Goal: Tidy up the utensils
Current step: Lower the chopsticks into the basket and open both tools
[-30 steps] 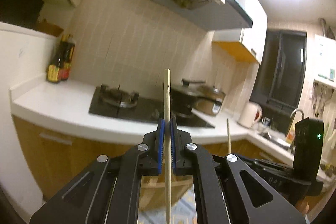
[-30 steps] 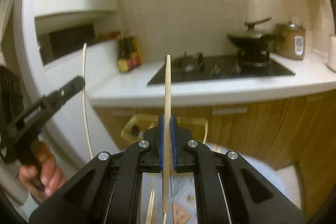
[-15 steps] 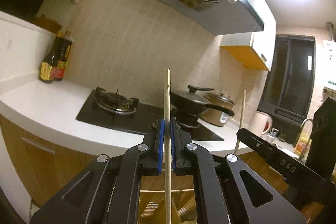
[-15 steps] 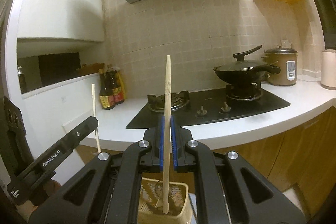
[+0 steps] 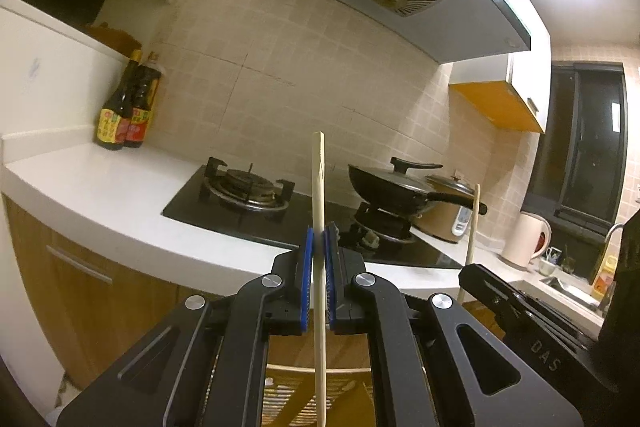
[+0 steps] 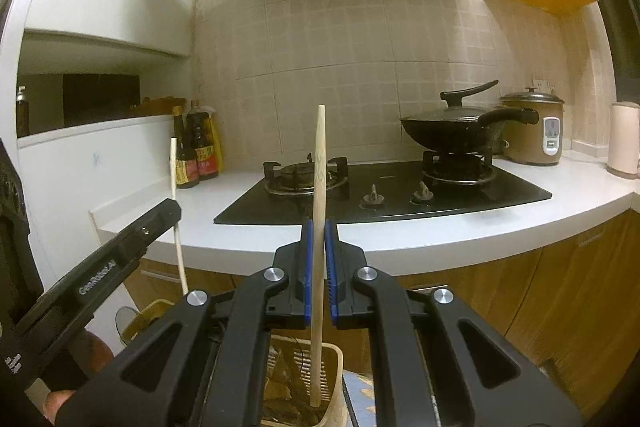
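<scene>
Both grippers, left gripper (image 5: 319, 255) and right gripper (image 6: 319, 251), are each clamped on one upright chopstick (image 5: 318, 187). Lower them straight, tips inside the near slotted holder (image 6: 334, 371), probably a cutlery drainer, then release.

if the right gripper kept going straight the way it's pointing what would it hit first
Probably the front edge of the white countertop by the gas stove, though depth is unclear. The right gripper, shut on a chopstick, points at it; nothing nearer shows in that line.

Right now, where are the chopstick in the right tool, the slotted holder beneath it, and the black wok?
chopstick (image 6: 319, 211), right wrist view, mid shaft above the pads
slotted holder (image 6: 335, 363), right wrist view, right rim
black wok (image 6: 448, 133), right wrist view, side of the bowl
</scene>
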A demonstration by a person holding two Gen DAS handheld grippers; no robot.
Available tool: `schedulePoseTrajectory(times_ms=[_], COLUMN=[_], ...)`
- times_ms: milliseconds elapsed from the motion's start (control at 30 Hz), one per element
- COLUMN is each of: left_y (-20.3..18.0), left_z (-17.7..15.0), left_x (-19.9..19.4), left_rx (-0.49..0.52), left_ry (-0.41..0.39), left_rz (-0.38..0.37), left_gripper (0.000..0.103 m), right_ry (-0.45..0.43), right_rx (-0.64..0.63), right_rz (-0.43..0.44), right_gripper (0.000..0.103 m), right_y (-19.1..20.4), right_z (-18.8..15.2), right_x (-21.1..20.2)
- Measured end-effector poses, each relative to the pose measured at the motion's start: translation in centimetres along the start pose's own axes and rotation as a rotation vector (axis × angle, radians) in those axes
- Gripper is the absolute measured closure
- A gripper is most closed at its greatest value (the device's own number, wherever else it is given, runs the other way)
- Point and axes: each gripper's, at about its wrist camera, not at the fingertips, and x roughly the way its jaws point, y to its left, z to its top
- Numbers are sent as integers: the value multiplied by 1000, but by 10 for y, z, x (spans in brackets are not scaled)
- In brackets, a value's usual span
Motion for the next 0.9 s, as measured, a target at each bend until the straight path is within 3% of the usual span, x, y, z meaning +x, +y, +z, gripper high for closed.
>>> schedulePoseTrajectory(times_ms=[267,333,400,567,767,900], left_y=[-1,2,6,13,13,16], left_z=[-8,-8,-6,0,7,4], left_x=[-11,-18,-27,-56,-92,-107], left_rx=[34,19,11,-9,-10,-29], left_ry=[34,45,50,76,133,222], left_rz=[-18,-32,-35,-50,-49,-68], left_gripper=[95,83,79,67,66,62], right_ry=[26,58,67,103,187,269], right_rx=[21,42,57,92,102,90], right_rz=[14,41,44,58,83,83], right_gripper=[96,82,76,76,76,76], right_y=[-2,-6,-9,-15,-13,-7], right_z=[-10,-12,-14,-18,-20,-27], right_x=[-12,-17,-25,-51,-80,-94])
